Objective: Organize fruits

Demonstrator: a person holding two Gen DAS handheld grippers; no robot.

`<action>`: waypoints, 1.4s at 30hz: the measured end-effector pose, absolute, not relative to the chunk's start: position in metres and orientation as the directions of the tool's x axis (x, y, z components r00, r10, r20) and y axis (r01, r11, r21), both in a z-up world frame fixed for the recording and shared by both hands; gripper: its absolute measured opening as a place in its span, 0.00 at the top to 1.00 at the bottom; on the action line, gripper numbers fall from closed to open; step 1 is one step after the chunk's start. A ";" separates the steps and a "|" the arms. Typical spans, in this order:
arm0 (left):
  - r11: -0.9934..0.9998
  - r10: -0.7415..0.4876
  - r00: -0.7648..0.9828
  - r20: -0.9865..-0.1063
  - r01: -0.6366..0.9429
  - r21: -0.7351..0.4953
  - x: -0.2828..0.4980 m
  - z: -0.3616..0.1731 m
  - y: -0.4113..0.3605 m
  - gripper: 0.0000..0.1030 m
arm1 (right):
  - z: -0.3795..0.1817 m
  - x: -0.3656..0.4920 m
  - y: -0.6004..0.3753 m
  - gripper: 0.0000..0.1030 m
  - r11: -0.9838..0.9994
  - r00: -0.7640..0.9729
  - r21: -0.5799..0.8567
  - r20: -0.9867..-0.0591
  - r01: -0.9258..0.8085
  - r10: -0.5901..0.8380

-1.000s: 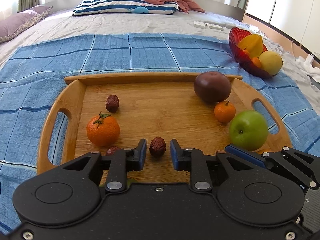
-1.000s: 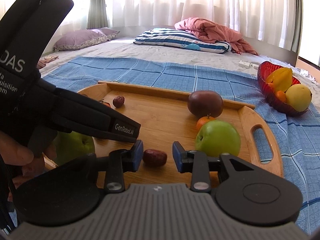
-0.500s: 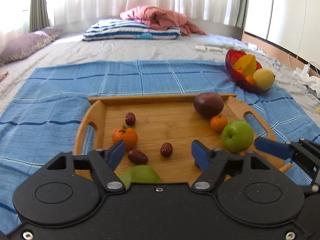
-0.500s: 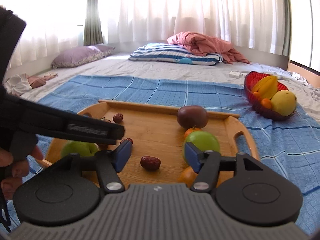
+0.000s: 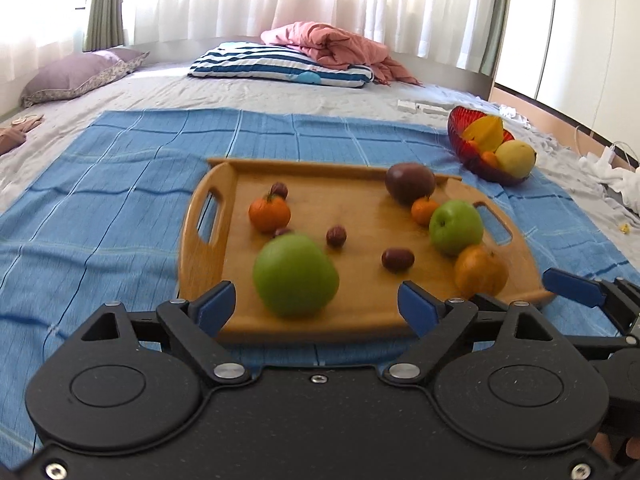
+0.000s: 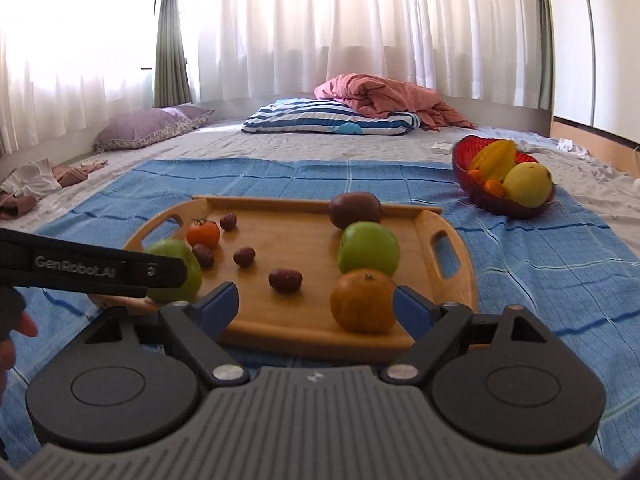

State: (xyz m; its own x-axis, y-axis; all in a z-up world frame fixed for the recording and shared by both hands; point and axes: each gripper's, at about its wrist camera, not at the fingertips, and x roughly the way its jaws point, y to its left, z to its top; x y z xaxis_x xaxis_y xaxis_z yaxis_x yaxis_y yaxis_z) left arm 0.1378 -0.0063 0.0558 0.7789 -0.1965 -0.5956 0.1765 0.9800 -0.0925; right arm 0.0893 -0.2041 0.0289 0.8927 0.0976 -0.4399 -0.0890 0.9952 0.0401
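Note:
A wooden tray [image 5: 208, 264] [image 6: 452, 280] lies on a blue cloth. It holds two green apples [image 5: 295, 276] [image 5: 456, 227], two oranges [image 5: 269, 213] [image 5: 480, 271], a small tangerine [image 5: 424, 210], a dark purple fruit [image 5: 410, 182] and several red dates [image 5: 397, 258]. My left gripper [image 5: 316, 306] is open, empty, at the tray's near edge before the near green apple. My right gripper [image 6: 316, 306] is open, empty, at the near edge beside the near orange [image 6: 363, 301]. A red bowl [image 5: 482, 168] [image 6: 486, 196] of fruit stands right of the tray.
The blue cloth [image 5: 120, 184] covers a bed. A striped pillow [image 5: 276, 64], a pink blanket [image 5: 340, 48] and a purple pillow [image 5: 80, 76] lie at the far end. White clothes [image 5: 612, 176] lie at the right. The left gripper's arm [image 6: 92, 270] crosses the right wrist view.
Both grippers have opened wide and pulled back from the dates to the tray's near edge. The dates stay on the tray.

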 end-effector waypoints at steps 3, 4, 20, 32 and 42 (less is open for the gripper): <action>0.984 -0.176 0.784 -0.595 0.162 -0.077 0.126 0.049 -0.007 0.13 | 0.025 0.081 -0.204 0.08 0.996 0.893 0.033 -0.442 -0.079 0.085; 0.985 -0.172 0.785 -0.596 0.158 -0.076 0.123 0.047 -0.007 0.12 | 0.023 0.079 -0.205 0.07 0.997 0.892 0.033 -0.444 -0.075 0.082; 0.992 -0.120 0.771 -0.626 0.122 -0.040 0.104 0.014 -0.012 0.10 | -0.010 0.062 -0.215 0.01 0.999 0.860 0.025 -0.509 -0.025 0.034; 0.994 -0.096 0.754 -0.649 0.104 -0.026 0.109 -0.003 -0.012 0.04 | -0.024 0.073 -0.215 0.00 1.000 0.819 0.008 -0.573 0.001 0.003; 0.995 -0.081 0.764 -0.641 0.103 -0.003 0.112 -0.012 -0.016 0.00 | -0.030 0.073 -0.213 0.00 1.000 0.825 -0.002 -0.566 0.002 -0.003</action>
State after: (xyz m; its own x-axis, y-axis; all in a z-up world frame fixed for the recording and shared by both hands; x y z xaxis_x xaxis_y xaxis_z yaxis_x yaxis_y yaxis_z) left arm 0.1118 -0.0156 -0.0116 0.7636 -0.0814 -0.6405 0.1035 0.9946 -0.0030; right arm 0.0725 -0.2134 -0.0296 0.8247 -0.0025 -0.5655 0.0020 1.0000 -0.0016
